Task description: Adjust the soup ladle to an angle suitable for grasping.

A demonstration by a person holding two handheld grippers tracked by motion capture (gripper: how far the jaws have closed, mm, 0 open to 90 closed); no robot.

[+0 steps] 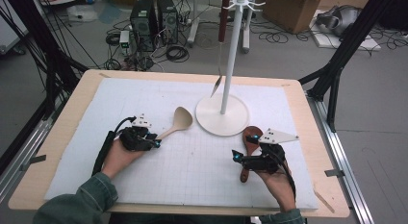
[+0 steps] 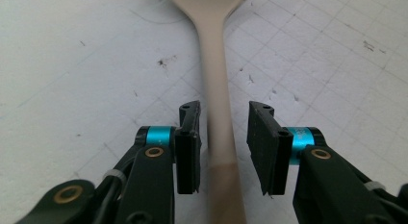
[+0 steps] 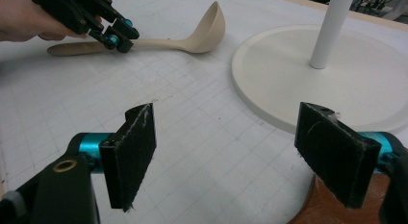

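Left gripper (image 2: 223,147): jaws released, set astride the handle of the beige ladle (image 1: 179,122), not pressed on it. Ladle's long axis is pointed toward one o'clock. Right gripper (image 1: 239,157): spread wide, nothing held.

Lab / robotics data-collection room, not kitchen. Cues: wooden surface (image 1: 72,118) with white grid mat (image 1: 144,96), black aluminium frame legs (image 1: 344,46) around it. Grey floor (image 1: 288,60) behind littered with cables (image 1: 175,53); two PC towers (image 1: 154,17) on floor. Cardboard box (image 1: 296,7) at back right. Person holds instrumented tongs with tracker plate (image 1: 276,135) and trailing cable. Kitchen props staged on mat: white utensil stand (image 1: 222,113), ladle (image 1: 177,123), wooden spoon (image 1: 250,137).
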